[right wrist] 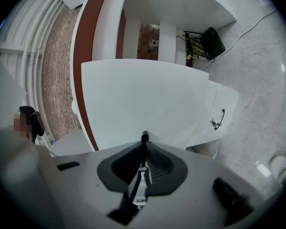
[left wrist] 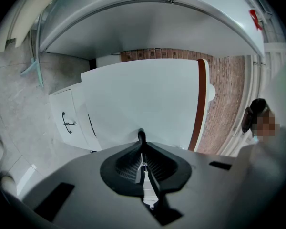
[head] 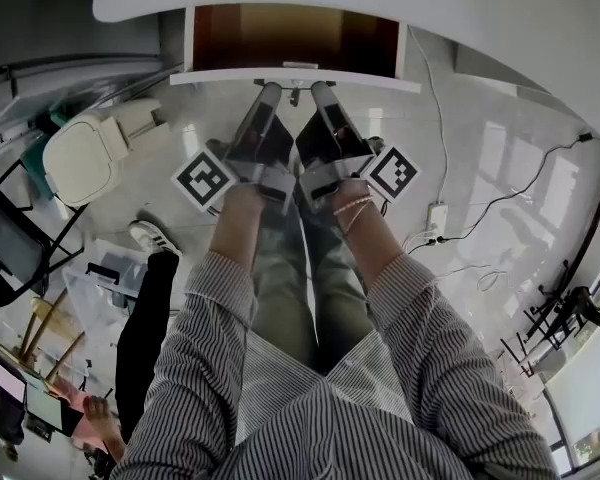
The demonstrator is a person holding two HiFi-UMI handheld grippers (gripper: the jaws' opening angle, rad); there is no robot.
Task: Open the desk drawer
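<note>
The white desk (head: 500,8) runs across the top of the head view. Its drawer (head: 295,76) stands pulled out, showing a brown inside (head: 290,36). Side by side, my left gripper (head: 269,90) and right gripper (head: 321,90) both reach the drawer's thin dark handle (head: 295,92). In the left gripper view the left gripper (left wrist: 141,142) is shut on the handle (left wrist: 141,135) in front of the white drawer front (left wrist: 143,94). Likewise the right gripper (right wrist: 144,144) is shut on the handle (right wrist: 144,137) against the drawer front (right wrist: 143,99).
A low white cabinet with a black bow handle (left wrist: 66,120) (right wrist: 219,118) stands under the desk. A cream chair seat (head: 80,153) and another person's leg and shoe (head: 155,236) are at the left. A power strip (head: 437,218) with cables lies on the floor at the right.
</note>
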